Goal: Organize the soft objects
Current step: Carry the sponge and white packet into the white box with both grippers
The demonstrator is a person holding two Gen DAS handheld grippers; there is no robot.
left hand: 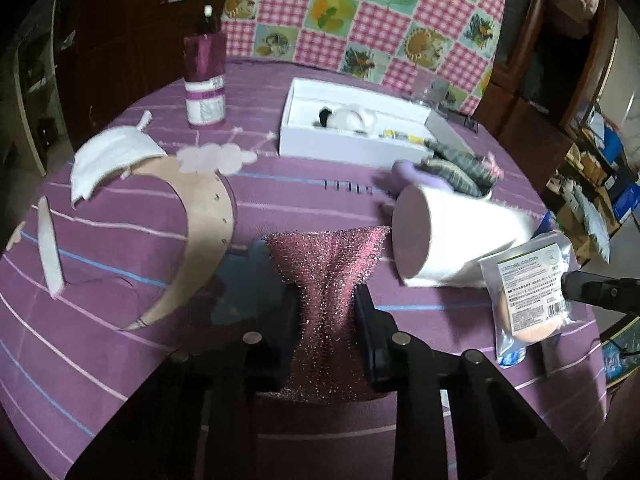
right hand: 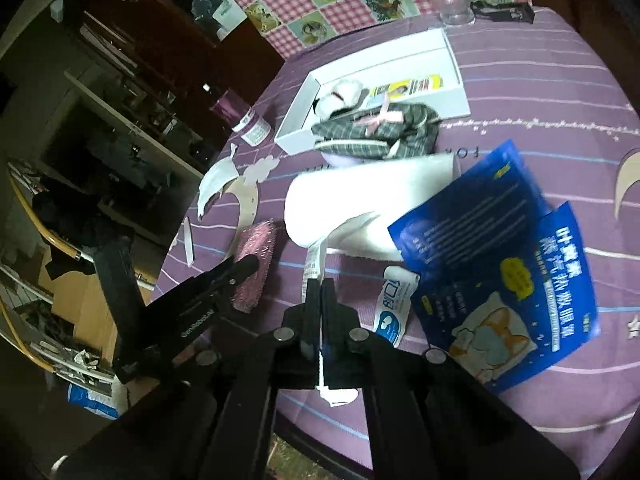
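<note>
A pink glittery sponge is pinched at its waist between the black fingers of my left gripper, a little above the purple striped tablecloth; it bulges out on both sides of the pads. From the right wrist view the same sponge shows edge-on in that gripper. My right gripper is shut on a thin silvery packet. In the left wrist view this packet holds a round puff. A white box at the back holds a white plush toy.
A white paper roll lies on its side mid-table, with a plaid cloth doll behind it. Blue packets lie at the right. A purple bottle stands at the back left, a white fabric piece lies left, and a glass stands far back.
</note>
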